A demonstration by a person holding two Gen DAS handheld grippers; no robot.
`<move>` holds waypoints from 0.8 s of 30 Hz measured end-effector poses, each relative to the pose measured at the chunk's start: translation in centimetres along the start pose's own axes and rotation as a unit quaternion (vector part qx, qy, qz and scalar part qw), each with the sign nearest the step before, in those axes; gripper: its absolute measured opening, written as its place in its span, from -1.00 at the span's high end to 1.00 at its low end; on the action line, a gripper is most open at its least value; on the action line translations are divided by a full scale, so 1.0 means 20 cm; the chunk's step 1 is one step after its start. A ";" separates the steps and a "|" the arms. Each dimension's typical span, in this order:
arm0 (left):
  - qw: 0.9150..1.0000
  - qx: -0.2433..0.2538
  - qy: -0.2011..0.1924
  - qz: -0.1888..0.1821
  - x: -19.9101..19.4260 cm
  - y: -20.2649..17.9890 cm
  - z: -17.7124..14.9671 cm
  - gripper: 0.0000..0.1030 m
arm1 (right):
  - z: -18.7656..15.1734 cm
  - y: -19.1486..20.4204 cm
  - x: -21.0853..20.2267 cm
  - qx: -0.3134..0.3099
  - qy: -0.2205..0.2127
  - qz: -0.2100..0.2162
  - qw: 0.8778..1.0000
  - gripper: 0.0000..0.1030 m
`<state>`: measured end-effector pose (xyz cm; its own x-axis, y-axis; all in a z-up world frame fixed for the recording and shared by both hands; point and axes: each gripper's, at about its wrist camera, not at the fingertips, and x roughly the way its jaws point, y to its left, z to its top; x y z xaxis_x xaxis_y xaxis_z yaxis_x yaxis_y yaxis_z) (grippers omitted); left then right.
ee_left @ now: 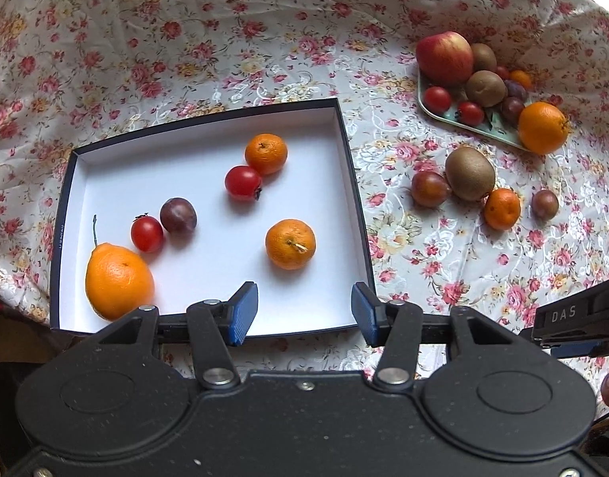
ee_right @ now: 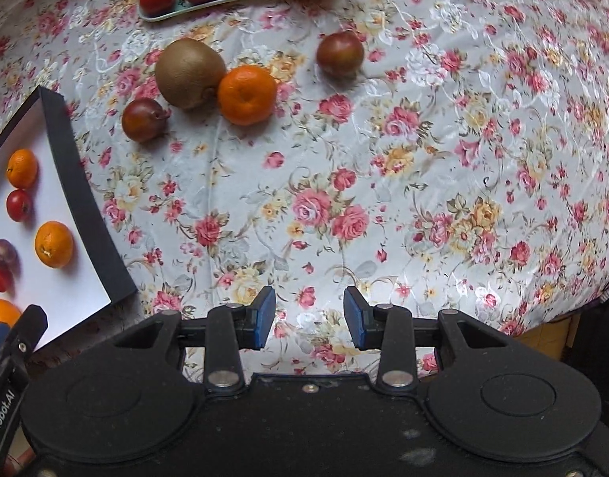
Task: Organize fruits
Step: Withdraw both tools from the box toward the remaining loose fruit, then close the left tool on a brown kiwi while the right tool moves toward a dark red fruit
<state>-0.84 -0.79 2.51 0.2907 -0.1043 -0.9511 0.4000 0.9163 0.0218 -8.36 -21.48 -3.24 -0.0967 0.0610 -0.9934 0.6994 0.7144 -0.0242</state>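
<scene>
Both our left gripper (ee_left: 304, 314) and right gripper (ee_right: 309, 318) hang with jaws apart and empty, the left above the white box (ee_left: 209, 298) of fruit.

In my left view the shallow box (ee_left: 209, 214), white inside with dark walls, holds six fruits: a big orange (ee_left: 119, 280) at 8 o'clock, a cherry tomato (ee_left: 146, 233) touching a dark plum (ee_left: 178, 214), a second tomato (ee_left: 243, 183) touching a mandarin (ee_left: 266, 153), and one mandarin (ee_left: 290, 244) alone. At 3 o'clock, on the cloth, lie a kiwi (ee_left: 470, 173), two dark plums and a small mandarin (ee_left: 502, 208). The green tray (ee_left: 489, 125) at 2 o'clock carries an apple (ee_left: 444, 57), kiwis, tomatoes and an orange (ee_left: 543, 127).
</scene>
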 end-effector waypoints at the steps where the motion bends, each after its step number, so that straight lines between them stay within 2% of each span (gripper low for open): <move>1: 1.000 -0.001 0.001 -0.002 0.00 0.00 0.00 -0.11 | 0.00 -0.01 0.00 0.003 0.000 -0.001 1.000 0.24; 6: 1.000 -0.007 0.014 -0.019 -0.01 -0.04 0.01 -0.11 | 0.00 -0.07 0.01 0.016 0.004 -0.003 1.000 0.24; 12: 0.999 0.006 0.001 -0.040 -0.06 -0.11 0.01 -0.11 | 0.00 -0.16 0.06 0.028 0.013 -0.013 0.999 0.24; 20: 0.999 0.018 0.024 -0.034 0.02 -0.23 0.02 -0.11 | 0.03 -0.33 0.05 0.060 0.011 0.001 0.998 0.24; 24: 0.999 0.031 0.004 -0.017 0.01 -0.28 0.02 -0.11 | 0.05 -0.41 0.01 0.083 0.004 0.027 0.996 0.24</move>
<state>-2.78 -6.12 2.29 0.2693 -0.1319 -0.9540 0.4634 0.8861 0.0083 -13.37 -27.97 -3.39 -0.0605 0.1015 -0.9930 0.8115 0.5842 0.0102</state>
